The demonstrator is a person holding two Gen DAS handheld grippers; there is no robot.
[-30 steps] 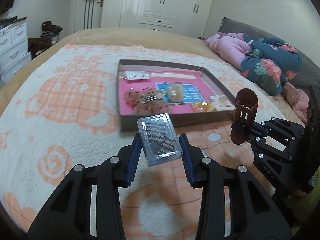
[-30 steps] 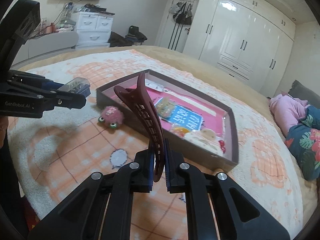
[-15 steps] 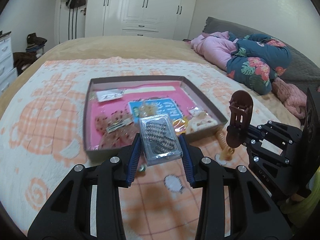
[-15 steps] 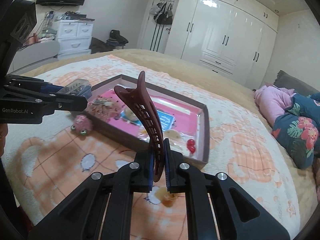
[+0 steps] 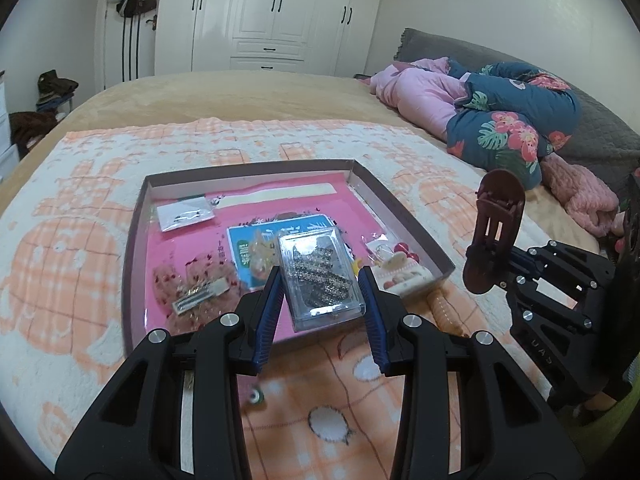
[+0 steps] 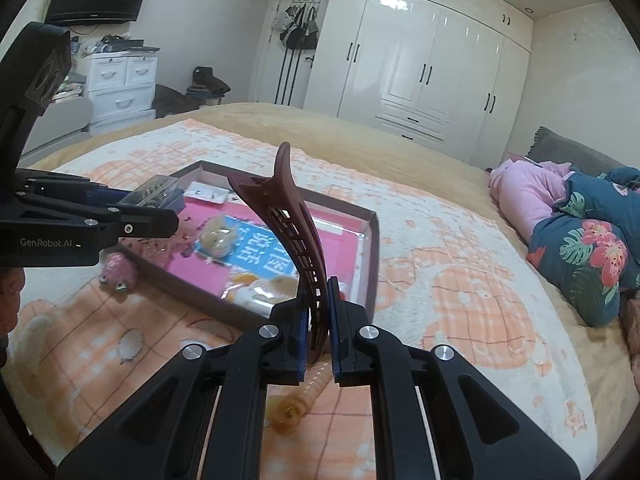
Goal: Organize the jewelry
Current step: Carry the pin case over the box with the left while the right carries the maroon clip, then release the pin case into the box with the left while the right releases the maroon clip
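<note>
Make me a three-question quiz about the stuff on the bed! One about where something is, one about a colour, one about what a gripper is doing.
1. Where does the pink fuzzy toy lie?
A. inside the tray
B. on the blanket beside the tray
C. on the pillow

2. What colour is the tray's floor?
A. pink
B. green
C. black

3. What does the right gripper do?
A. hangs open and empty
B. is shut on a brown hair clip
C. holds a clear box

Answers:
1 B, the toy rests against the tray's outer wall.
2 A, pink shows between the items.
3 B, the brown hair clip stands up between its pads.
</note>
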